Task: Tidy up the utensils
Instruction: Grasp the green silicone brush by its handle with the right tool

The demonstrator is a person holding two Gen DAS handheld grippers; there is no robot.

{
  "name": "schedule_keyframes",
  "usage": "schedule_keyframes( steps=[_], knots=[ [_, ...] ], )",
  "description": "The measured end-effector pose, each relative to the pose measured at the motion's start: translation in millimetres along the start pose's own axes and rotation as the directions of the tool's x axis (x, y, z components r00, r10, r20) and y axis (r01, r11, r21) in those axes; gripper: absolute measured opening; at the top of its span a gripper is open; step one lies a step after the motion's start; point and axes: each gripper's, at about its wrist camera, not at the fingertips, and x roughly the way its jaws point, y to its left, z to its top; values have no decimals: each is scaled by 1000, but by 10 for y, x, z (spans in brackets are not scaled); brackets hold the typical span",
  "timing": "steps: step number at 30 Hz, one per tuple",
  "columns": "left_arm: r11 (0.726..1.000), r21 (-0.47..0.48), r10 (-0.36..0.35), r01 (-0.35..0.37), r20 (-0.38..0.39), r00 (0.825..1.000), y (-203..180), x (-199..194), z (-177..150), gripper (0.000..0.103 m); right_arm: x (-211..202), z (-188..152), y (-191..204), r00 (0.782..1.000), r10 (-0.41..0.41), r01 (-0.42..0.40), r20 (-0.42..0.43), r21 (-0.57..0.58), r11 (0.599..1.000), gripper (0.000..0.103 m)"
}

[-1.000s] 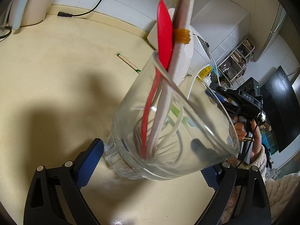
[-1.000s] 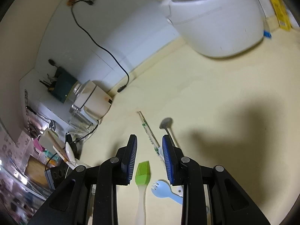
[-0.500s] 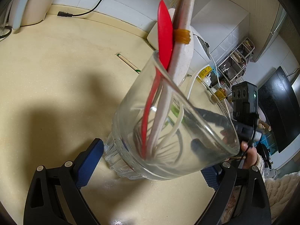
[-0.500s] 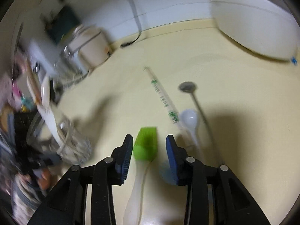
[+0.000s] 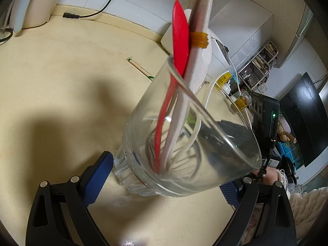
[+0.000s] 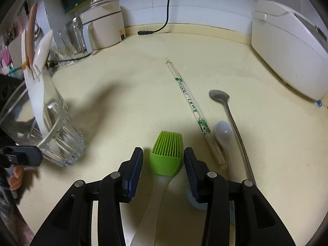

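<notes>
A clear glass [image 5: 143, 110] stands on the cream counter [image 5: 61, 94] and holds a red spatula [image 5: 180, 37], a white paddle [image 5: 199, 65] and thin white utensils. My left gripper [image 5: 166, 172] is shut on the glass near its base. A green silicone brush [image 6: 167, 149] lies flat on the counter. My right gripper [image 6: 163, 157] hangs over it with its jaws opening. The brush head sits between the pads and neither pad touches it. The glass [image 6: 59, 141] is at the left in the right wrist view.
Wrapped chopsticks [image 6: 188, 100], a metal spoon [image 6: 229, 114] and a white spoon [image 6: 223, 133] lie right of the brush. A pale blue utensil [image 6: 196, 203] peeks from under the right finger. A rice cooker [image 6: 287, 47], an appliance [image 6: 104, 24] and a cable plug [image 6: 145, 32] line the wall.
My right gripper swung over and rolled level, its jaws widened, and it now straddles the brush head. The left gripper and the glass have not moved.
</notes>
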Motion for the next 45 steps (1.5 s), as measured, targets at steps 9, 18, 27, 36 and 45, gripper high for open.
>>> schedule_keyframes(
  steps=[9,18,27,36,45],
  knots=[
    [1000,0,0,0,0,1000,3,0,0,96,29,-3,76,999,-39,39,-7,-47,998,42],
    [1000,0,-1,1,0,1000,5,0,0,96,10,-38,208,1000,19,-20,-11,-140,990,42],
    [1000,-1,-1,1,0,1000,8,-1,-1,96,14,-34,190,999,36,-37,-14,-128,991,42],
    [1000,-1,-2,2,1,1000,9,0,-4,97,23,-25,185,999,31,-33,-14,-131,991,43],
    [1000,-8,-10,10,4,1000,10,2,-9,97,20,-27,181,999,32,-34,-14,-133,991,43]
  ],
)
